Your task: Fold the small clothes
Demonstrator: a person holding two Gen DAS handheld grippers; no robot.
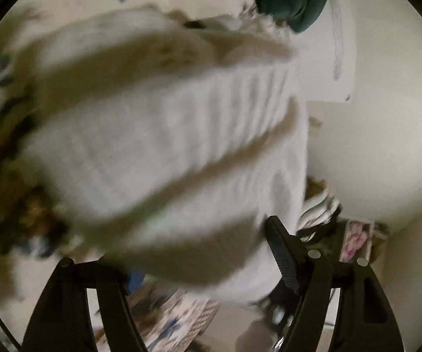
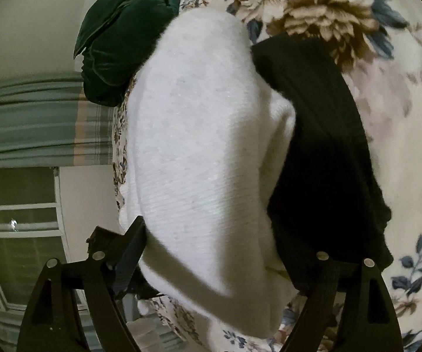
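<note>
Ahead of the right gripper, a white ribbed sock lies beside a black garment. The bedspread beyond is cream with brown flowers and blue leaves. A dark green cushion sits further left.

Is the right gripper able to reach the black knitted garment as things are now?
Probably not at once. The right gripper seems full of the white fuzzy knitted garment, which lies between its fingers. The black knitted garment lies close beside it on the floral bedspread.
</note>
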